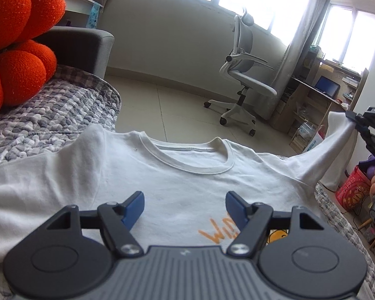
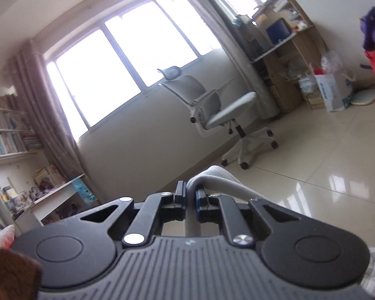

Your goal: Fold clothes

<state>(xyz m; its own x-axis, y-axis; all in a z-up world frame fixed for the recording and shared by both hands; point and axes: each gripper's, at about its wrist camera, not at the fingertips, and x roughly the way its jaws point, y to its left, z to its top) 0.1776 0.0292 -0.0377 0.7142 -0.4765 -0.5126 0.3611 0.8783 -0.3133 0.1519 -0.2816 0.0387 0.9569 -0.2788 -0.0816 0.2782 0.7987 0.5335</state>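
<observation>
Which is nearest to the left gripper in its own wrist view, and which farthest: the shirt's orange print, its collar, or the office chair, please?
From the left gripper:
1. Orange print, just below the fingertips, on the white T-shirt.
2. Collar, farther up the shirt.
3. Office chair, across the floor by the windows.

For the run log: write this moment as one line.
stage: sleeve fold | right gripper: shut on sleeve, lifted | left gripper: open above white T-shirt

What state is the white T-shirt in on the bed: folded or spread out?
Mostly spread: the white T-shirt lies flat, front up, neckline open. Only one sleeve is lifted, pinched in the right tool.
</observation>
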